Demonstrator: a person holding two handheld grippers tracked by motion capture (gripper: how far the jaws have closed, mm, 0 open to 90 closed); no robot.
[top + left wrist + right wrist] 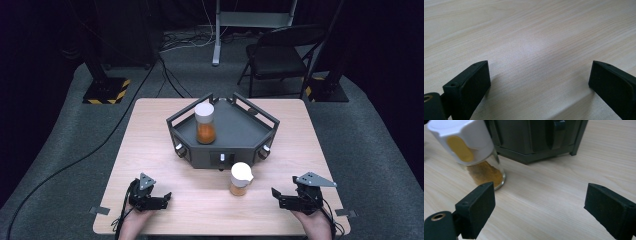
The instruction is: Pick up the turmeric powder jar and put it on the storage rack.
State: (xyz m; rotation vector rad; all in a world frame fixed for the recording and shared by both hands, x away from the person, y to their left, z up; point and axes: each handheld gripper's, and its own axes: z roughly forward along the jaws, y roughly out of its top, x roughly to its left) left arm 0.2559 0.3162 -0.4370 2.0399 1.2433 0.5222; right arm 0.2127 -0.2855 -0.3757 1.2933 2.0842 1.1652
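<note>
A spice jar (240,179) with a white cap and orange powder stands upright on the wooden table (150,145), just in front of the dark grey angular rack (240,127), whose tray already carries a second, taller spice jar (205,123) near its left side. The right gripper (285,199) hovers near the table's front edge, to the right of the front jar and apart from it; its jaws stand apart with nothing between them, and in the right gripper view the jar (471,152) sits off to the left of the left jaw, not between the two. The left gripper (161,199) rests low at the front left with its jaws also spread over bare wood. The step in hand looks like the approach to the front jar. To do it well, the right gripper should swing left until the jar lies centred between the pads, come in level, and close on the glass body below the cap rather than on the cap itself, since the white cap may turn or slip. A slow closing should keep the jar from tipping toward the rack's front knobs (222,159), which stand close behind it.
</note>
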